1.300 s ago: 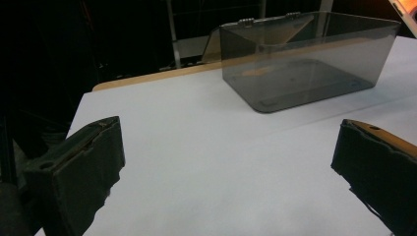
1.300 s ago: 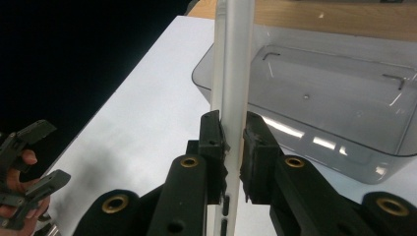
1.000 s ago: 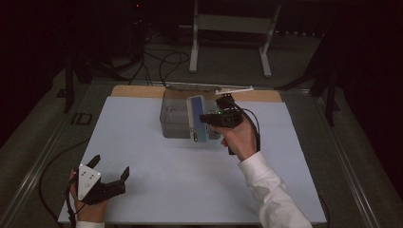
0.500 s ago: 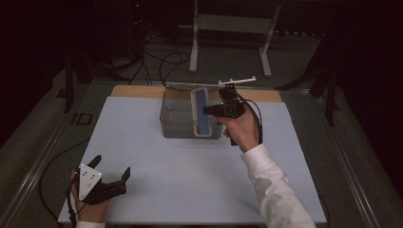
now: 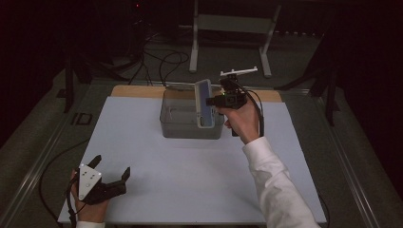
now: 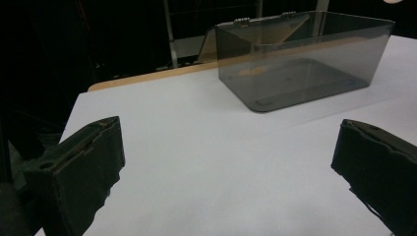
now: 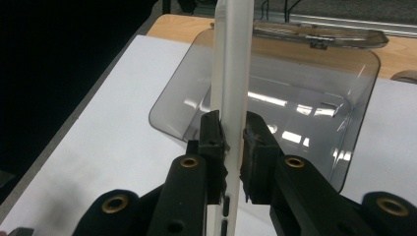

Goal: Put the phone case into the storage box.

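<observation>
A white sheet covered the wooden tabletop, while black cables and a grey metal stand sat on the dark floor beyond the table's far edge.

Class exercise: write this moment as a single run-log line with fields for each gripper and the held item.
right gripper: shut on phone, edge-up over the grey bin | left gripper: open, holding nothing, on white table
</observation>
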Motion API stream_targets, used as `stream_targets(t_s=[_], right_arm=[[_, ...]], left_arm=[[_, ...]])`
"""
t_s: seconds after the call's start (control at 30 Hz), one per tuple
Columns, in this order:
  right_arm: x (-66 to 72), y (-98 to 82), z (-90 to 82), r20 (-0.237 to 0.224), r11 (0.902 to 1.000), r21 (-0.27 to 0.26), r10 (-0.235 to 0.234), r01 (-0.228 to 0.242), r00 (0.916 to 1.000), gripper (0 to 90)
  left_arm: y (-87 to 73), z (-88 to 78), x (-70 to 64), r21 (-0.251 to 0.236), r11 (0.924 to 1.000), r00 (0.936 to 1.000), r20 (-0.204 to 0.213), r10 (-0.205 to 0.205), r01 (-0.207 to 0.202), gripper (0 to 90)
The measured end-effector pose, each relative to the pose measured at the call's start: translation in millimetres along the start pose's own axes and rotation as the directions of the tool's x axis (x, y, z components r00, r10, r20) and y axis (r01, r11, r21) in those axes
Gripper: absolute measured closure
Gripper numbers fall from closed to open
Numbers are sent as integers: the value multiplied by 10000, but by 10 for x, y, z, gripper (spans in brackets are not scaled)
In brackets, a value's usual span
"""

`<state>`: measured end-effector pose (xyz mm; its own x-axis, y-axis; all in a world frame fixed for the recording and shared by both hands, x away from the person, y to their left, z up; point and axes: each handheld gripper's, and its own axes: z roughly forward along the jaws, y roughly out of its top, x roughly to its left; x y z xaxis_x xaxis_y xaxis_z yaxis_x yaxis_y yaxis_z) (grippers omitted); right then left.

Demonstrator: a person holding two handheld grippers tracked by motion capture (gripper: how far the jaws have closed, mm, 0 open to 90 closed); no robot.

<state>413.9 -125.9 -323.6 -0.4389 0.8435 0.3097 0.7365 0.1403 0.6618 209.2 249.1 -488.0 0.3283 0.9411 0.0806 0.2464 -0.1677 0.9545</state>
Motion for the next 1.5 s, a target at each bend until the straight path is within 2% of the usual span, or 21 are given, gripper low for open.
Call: stream_targets(t_s=[0.33, 0.8, 1.2, 1.5], right_arm=[[-48, 124, 47, 406, 9999, 65, 100, -102, 9991, 812], [-191, 207, 216, 973, 9971, 304, 662, -695, 9931, 812], [-299, 268, 372, 1728, 9931, 457, 982, -1076, 9801, 812], [-358, 280, 520, 2526, 9905, 734, 944, -1163, 9630, 812]], left_arm=[[-1, -1, 1, 13, 10000, 10000, 1, -15, 15, 2], [0, -7, -1, -26, 10000, 10000, -23, -16, 16, 2], [1, -8, -7, -10, 10000, 10000, 6, -14, 14, 2], [0, -11, -1, -35, 10000, 10000, 7, -33, 33, 2]])
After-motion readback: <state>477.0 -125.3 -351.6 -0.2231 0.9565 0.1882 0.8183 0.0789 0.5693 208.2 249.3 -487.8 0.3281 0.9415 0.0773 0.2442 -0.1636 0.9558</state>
